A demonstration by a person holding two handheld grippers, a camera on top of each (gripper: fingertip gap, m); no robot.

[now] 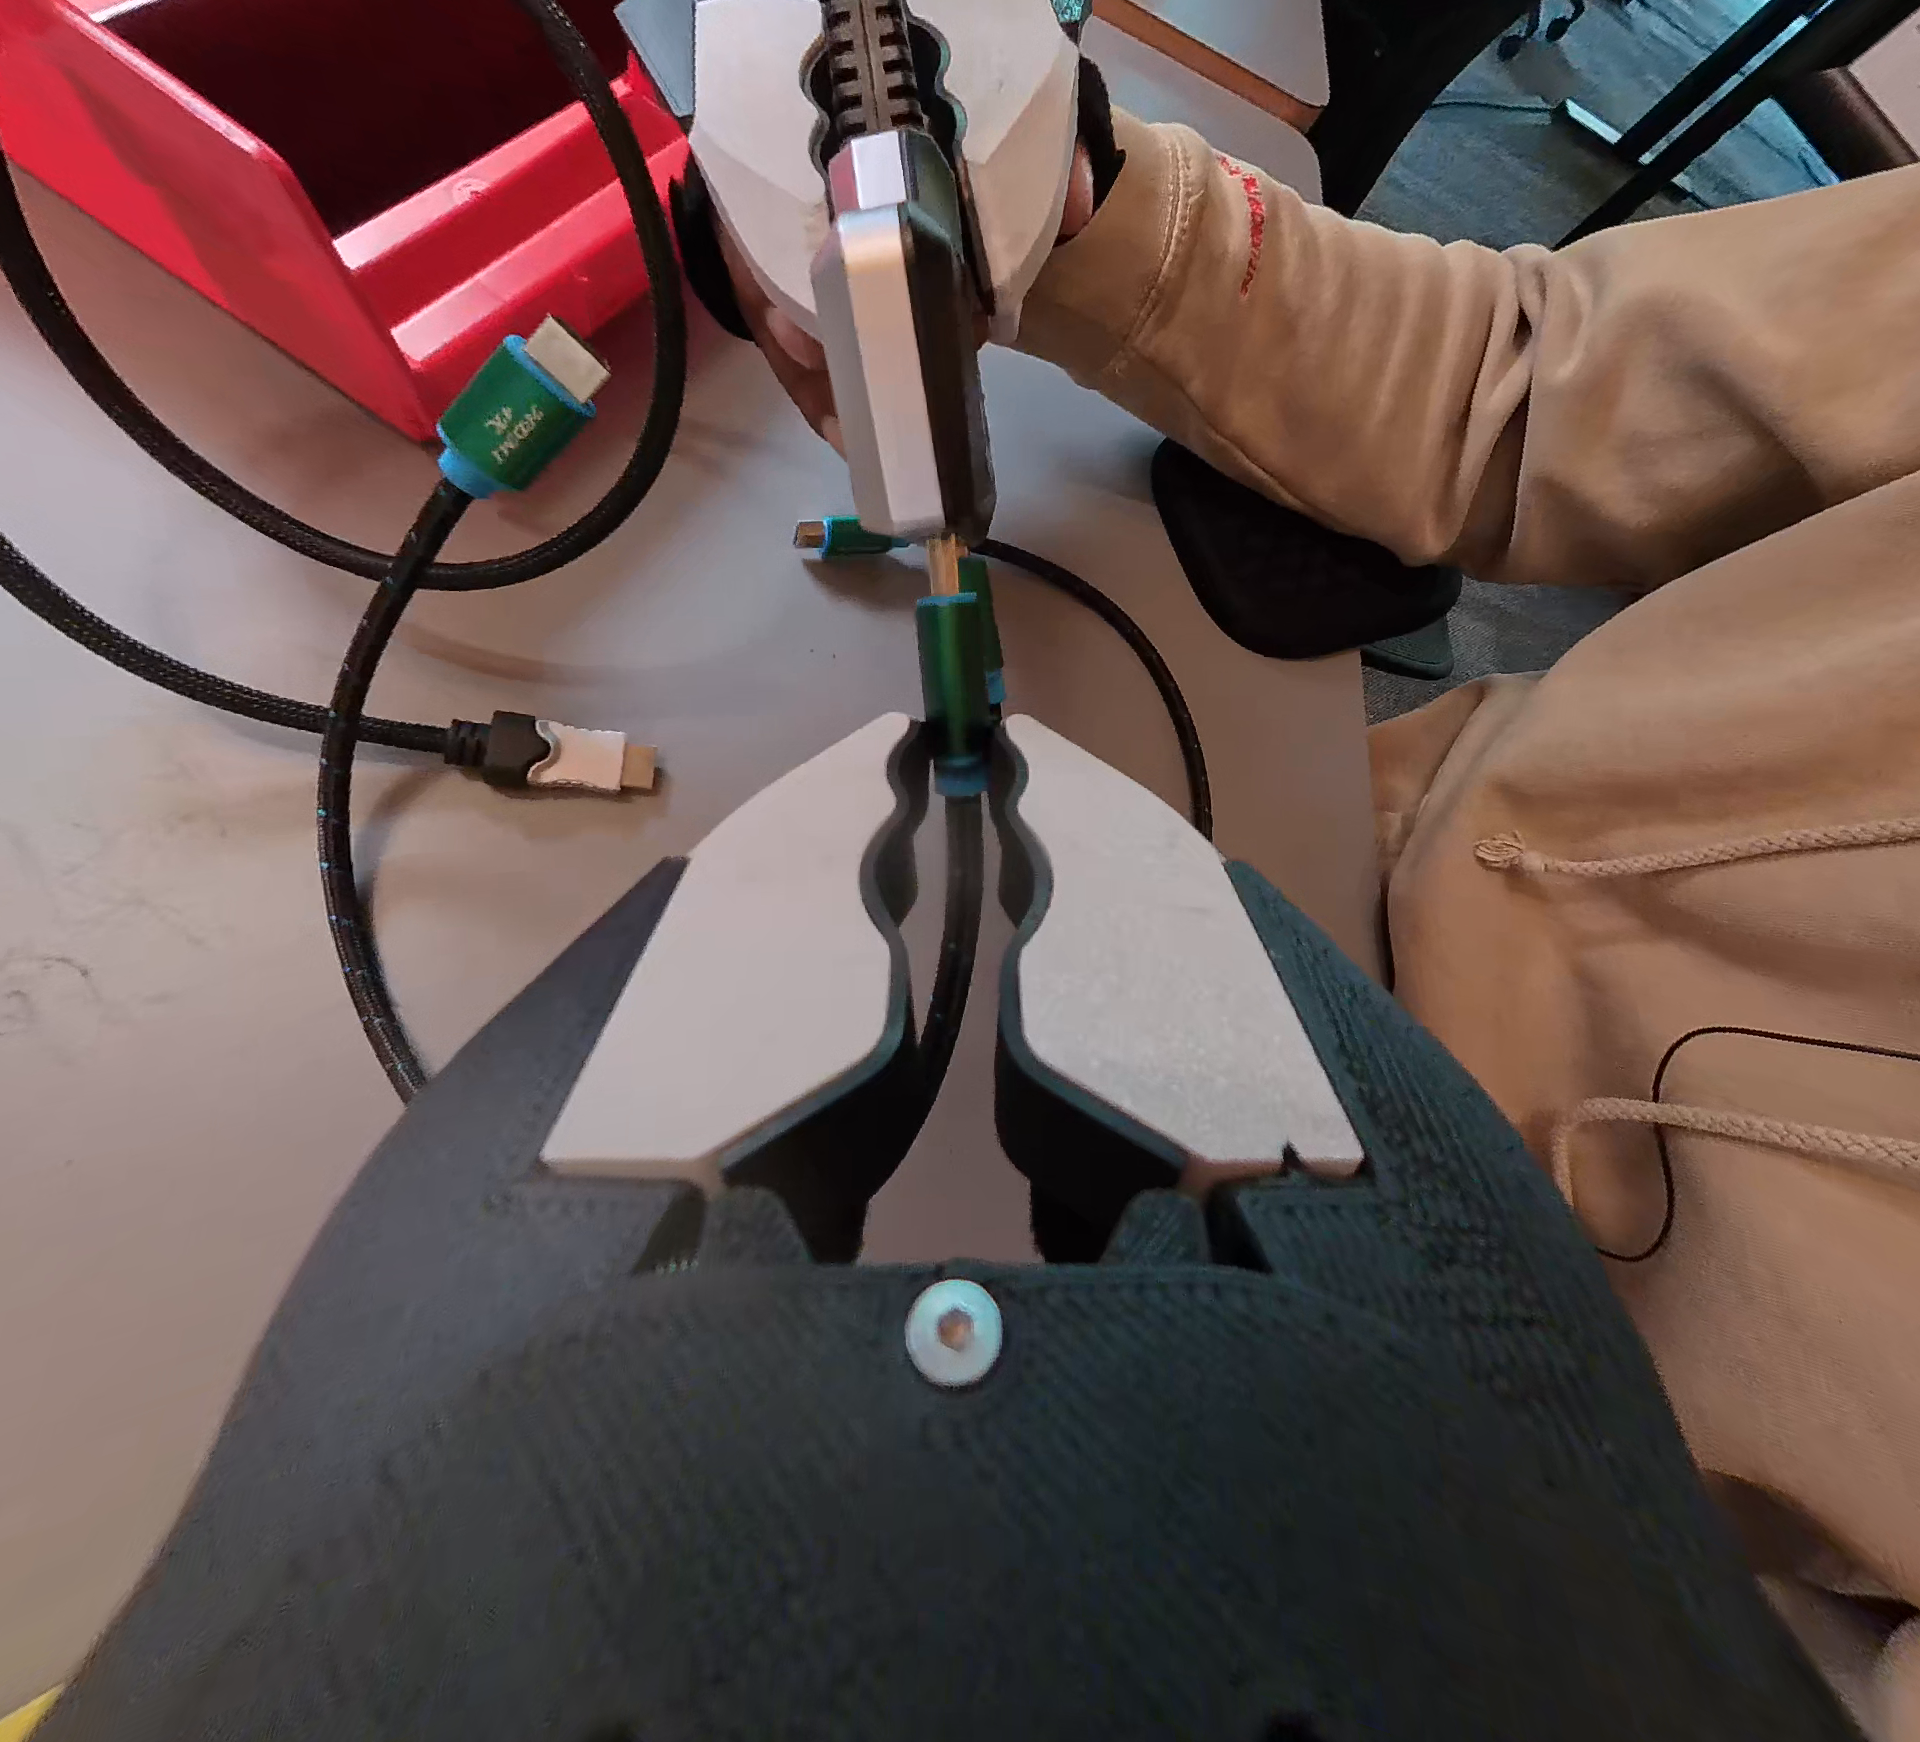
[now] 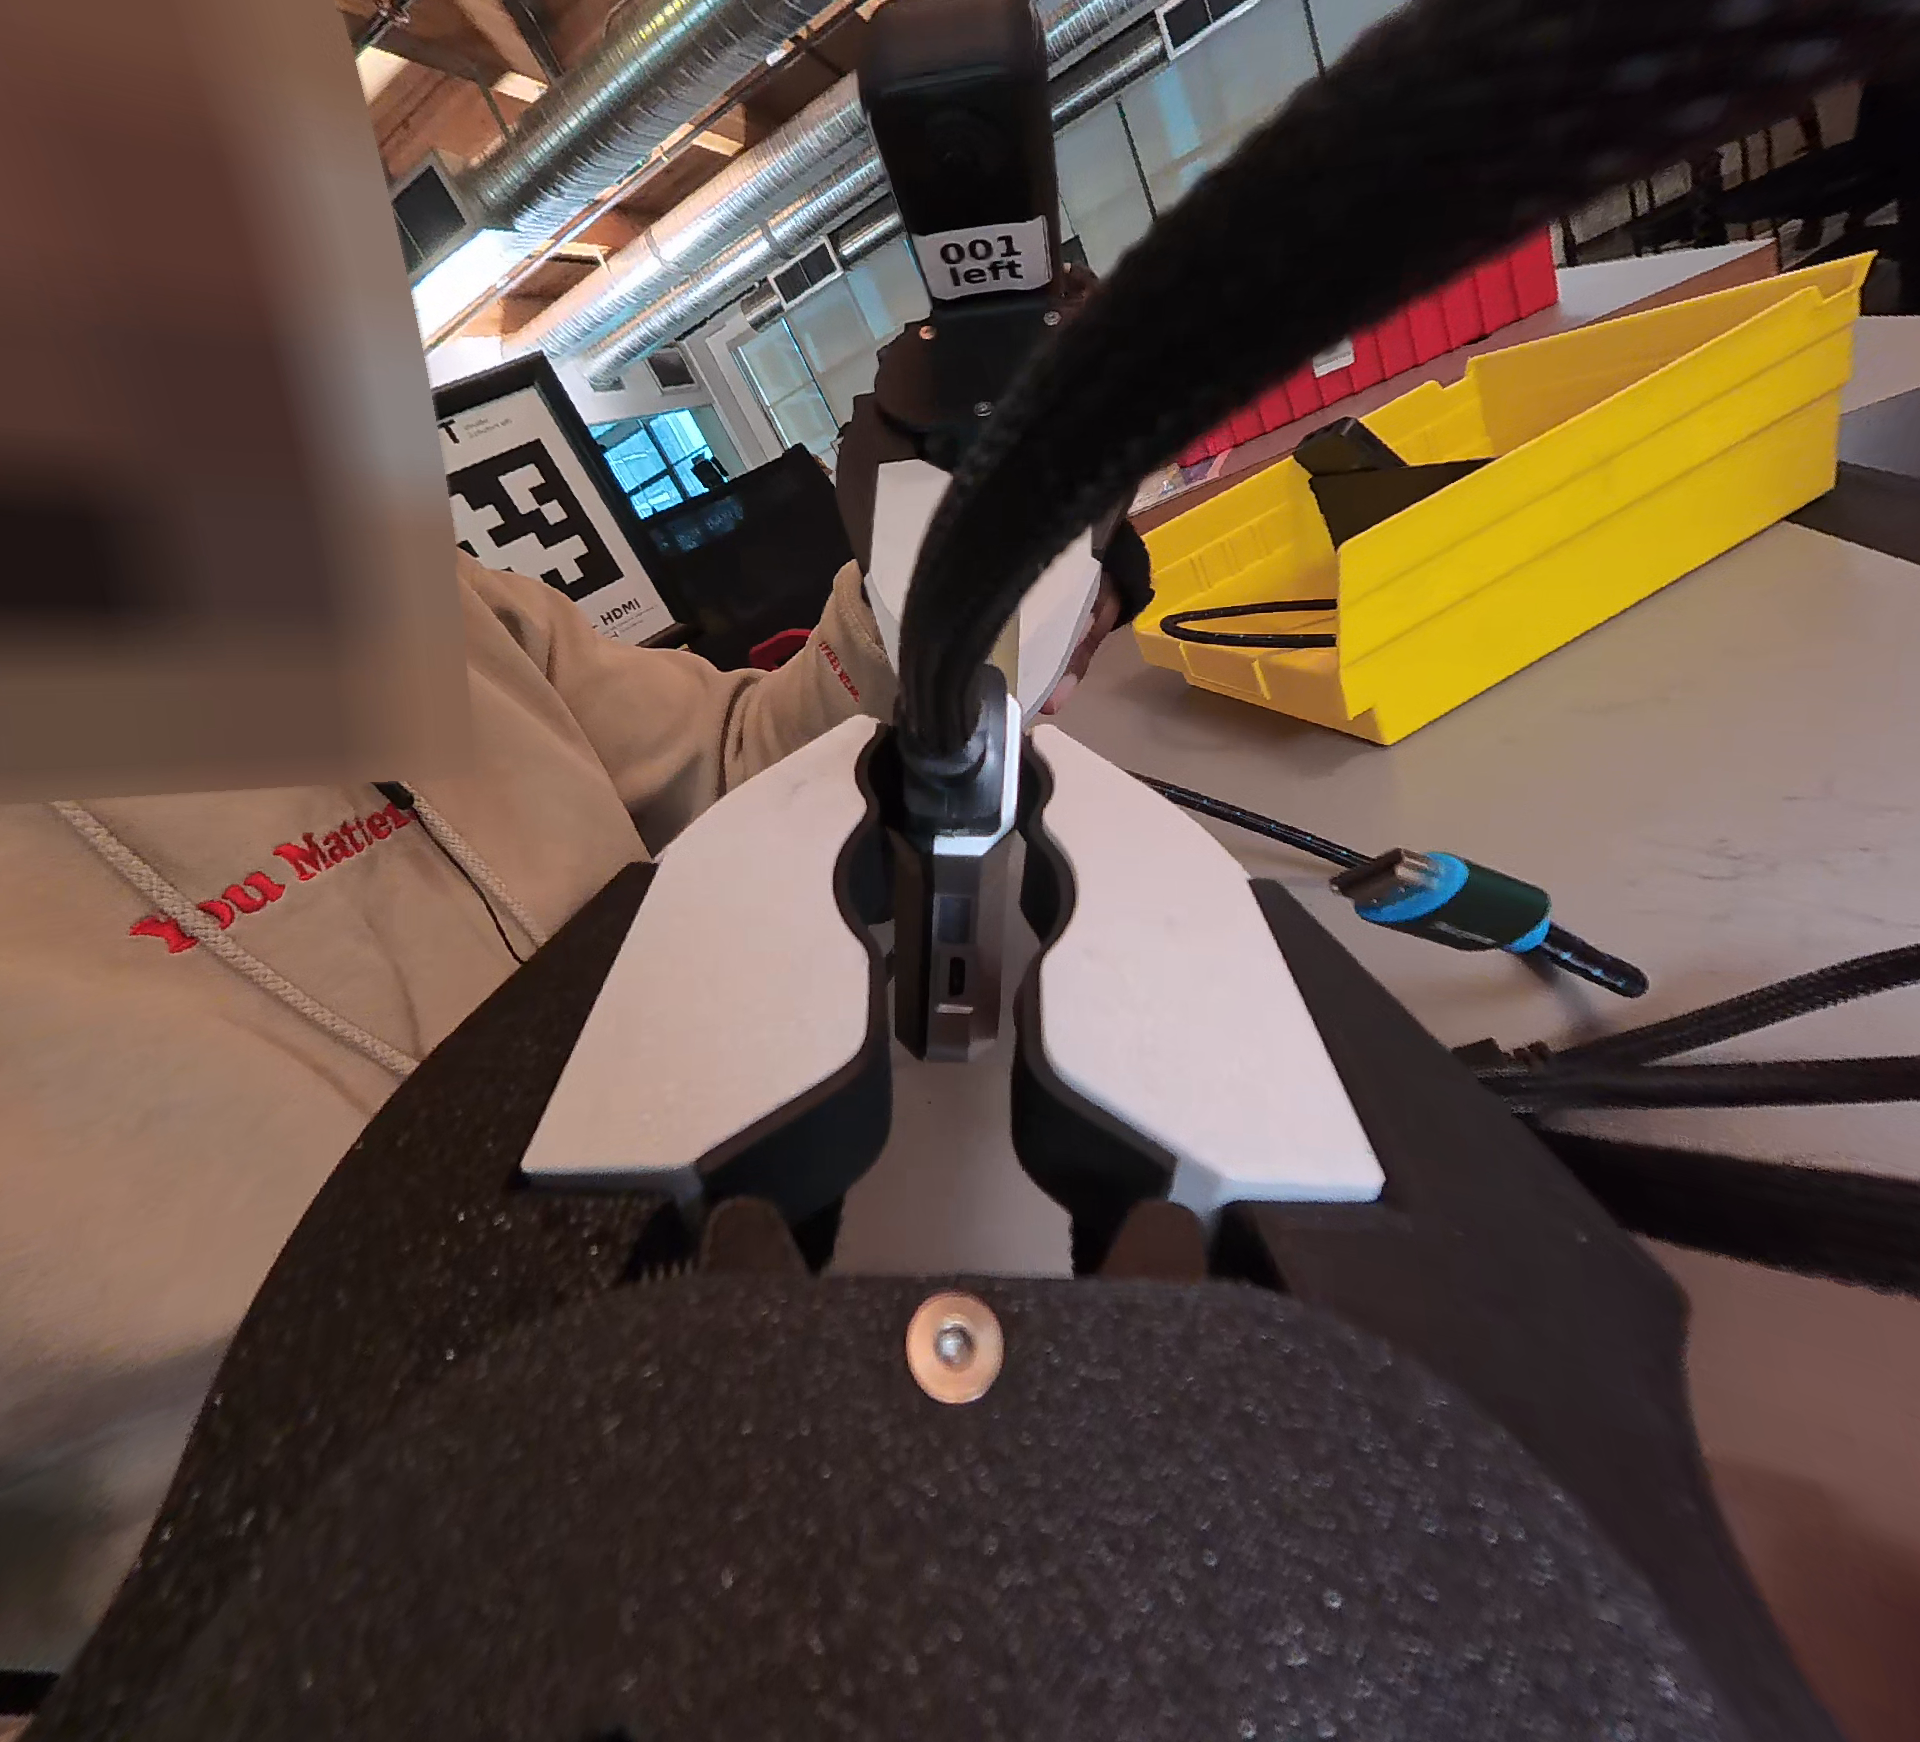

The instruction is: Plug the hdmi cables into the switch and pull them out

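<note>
My left gripper is shut on a green HDMI plug, with its cable running back between the fingers. The plug's metal tip is at the near end of the silver-and-black switch, and a short length of metal still shows. A second green plug sits just behind it; I cannot tell whether it is plugged in. My right gripper holds the switch above the table. In the right wrist view my right gripper is shut on the switch, and a thick black braided cable leaves its far end.
A red bin stands at the back left. On the grey table lie a green plug, a black-and-silver plug and looped black cables. A yellow bin and another green plug are to the right. A person's beige sleeve is close. One gripper's finger ends stand about 7 cm off the other's.
</note>
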